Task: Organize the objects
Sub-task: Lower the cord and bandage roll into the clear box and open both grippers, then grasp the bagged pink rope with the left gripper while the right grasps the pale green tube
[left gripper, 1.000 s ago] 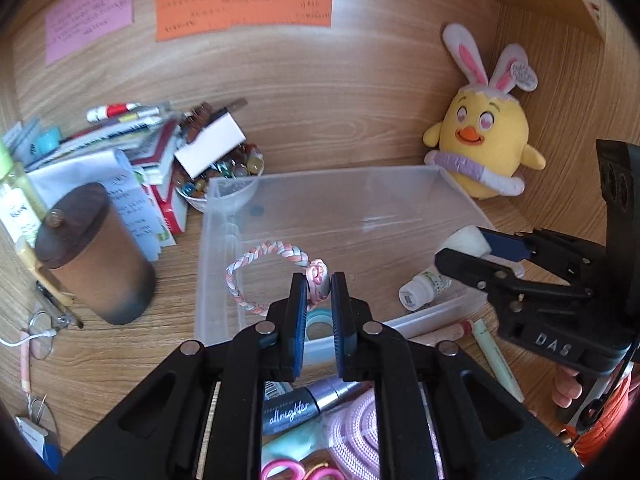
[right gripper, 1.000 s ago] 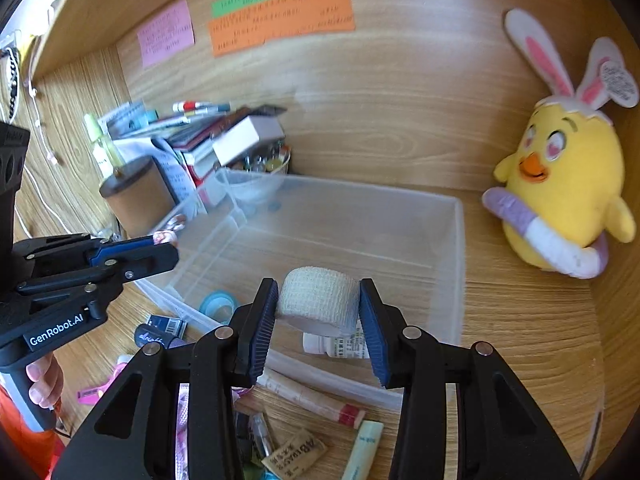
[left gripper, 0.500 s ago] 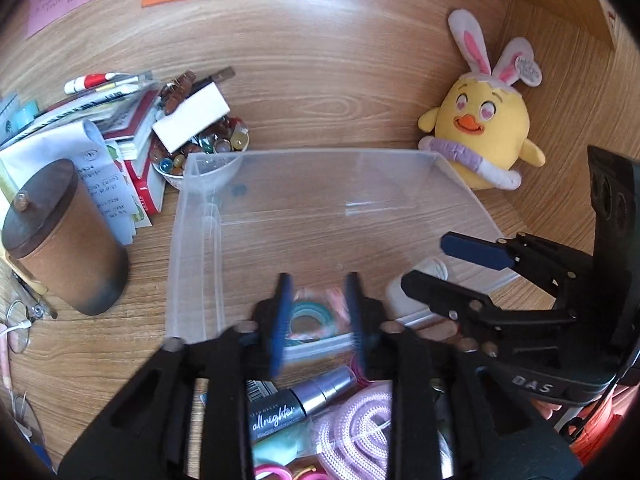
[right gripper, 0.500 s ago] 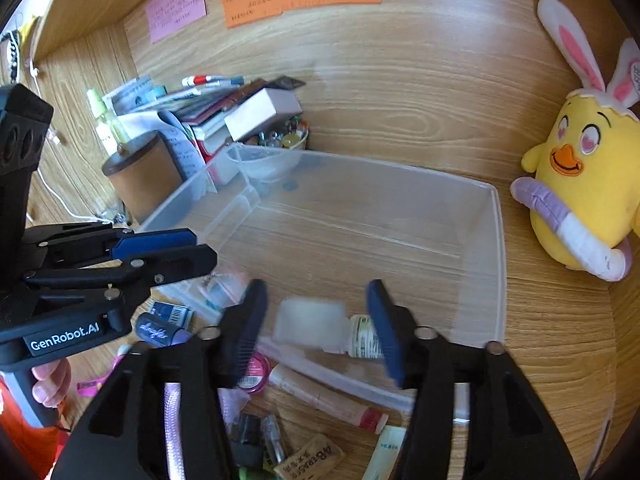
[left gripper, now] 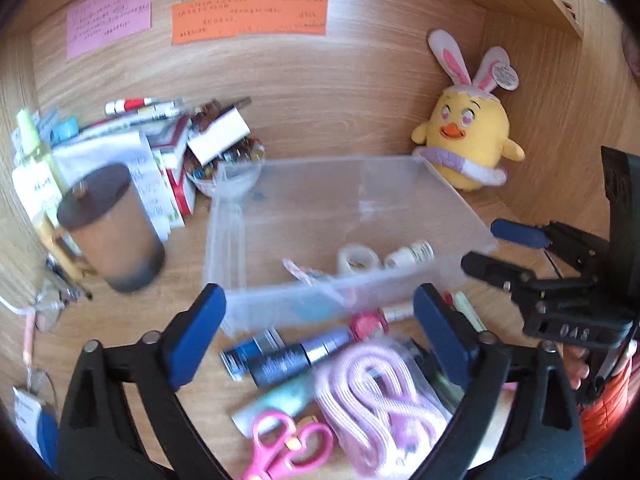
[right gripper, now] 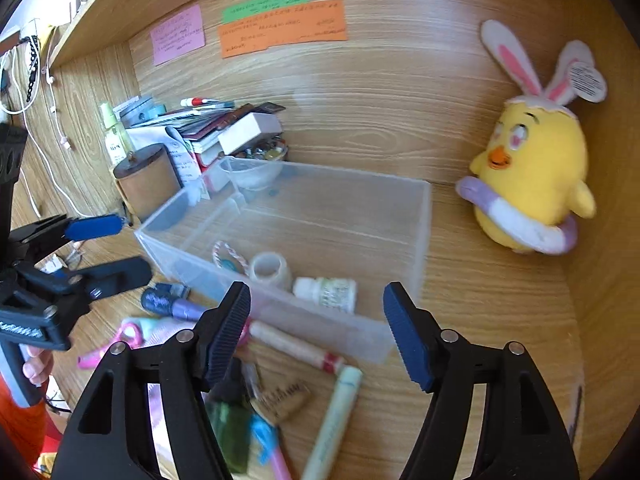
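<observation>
Both tools stand with their blue pads wide apart and nothing between them. The left tool (left gripper: 320, 312) hangs over the near clutter on the table (left gripper: 128, 320), just short of the clear plastic bin (left gripper: 460, 216); the right tool (right gripper: 316, 308) hovers over the bin's near right corner.

Inside the bin, toward its near wall, lie three things close together: a braided pink-and-white bracelet (right gripper: 226, 250) on the left, a roll of white gauze tape (right gripper: 269, 269) lying on its side in the middle, and a small white bottle (right gripper: 328, 290) on its side at the right. A teal tape ring (right gripper: 231, 265) shows beside the bracelet, though through the wall it is unclear whether it sits inside or just outside the bin.

In front of the bin the table carries a loose spread — a dark tube with a silver collar (left gripper: 288, 358), pink-handled scissors (left gripper: 280, 444), a coiled pink cord in a clear bag (left gripper: 376, 400), a long cream tube with a red band (right gripper: 296, 346), and a pale green stick (right gripper: 338, 412).

Left of the bin stands a brown lidded cup (left gripper: 112, 228), with a heap of books and pens (left gripper: 160, 148) behind it. A yellow chick plush with rabbit ears (right gripper: 532, 184) sits in the far right corner, and coloured paper notes (left gripper: 248, 16) are stuck on the back panel.
</observation>
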`<move>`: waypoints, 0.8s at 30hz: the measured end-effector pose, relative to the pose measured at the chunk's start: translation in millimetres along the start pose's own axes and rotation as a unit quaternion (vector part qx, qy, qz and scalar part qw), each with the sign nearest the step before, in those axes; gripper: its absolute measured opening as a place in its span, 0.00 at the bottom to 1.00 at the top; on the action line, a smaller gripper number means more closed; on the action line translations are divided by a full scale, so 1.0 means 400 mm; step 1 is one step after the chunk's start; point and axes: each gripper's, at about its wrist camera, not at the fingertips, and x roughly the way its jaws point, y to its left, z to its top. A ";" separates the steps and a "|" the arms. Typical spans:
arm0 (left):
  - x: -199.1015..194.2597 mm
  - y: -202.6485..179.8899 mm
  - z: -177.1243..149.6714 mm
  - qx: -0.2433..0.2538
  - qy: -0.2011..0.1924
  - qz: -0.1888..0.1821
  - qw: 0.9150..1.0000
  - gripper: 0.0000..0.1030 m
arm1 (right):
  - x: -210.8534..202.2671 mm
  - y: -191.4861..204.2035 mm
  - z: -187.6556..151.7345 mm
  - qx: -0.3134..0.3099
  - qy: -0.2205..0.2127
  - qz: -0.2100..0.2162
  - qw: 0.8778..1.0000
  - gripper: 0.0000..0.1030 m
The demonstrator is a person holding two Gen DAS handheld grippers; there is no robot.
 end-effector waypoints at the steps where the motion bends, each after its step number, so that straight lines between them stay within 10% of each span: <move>1: 0.001 -0.006 -0.013 0.002 0.007 -0.002 1.000 0.94 | -0.008 -0.006 -0.014 0.001 0.001 -0.007 1.000 0.64; 14: 0.064 -0.093 -0.159 0.014 0.094 -0.040 0.995 0.94 | 0.011 -0.060 -0.168 0.027 0.066 -0.031 0.997 0.64; 24: 0.032 -0.054 -0.203 0.015 0.088 -0.008 0.996 0.95 | 0.014 -0.058 -0.202 0.014 0.083 -0.041 0.996 0.62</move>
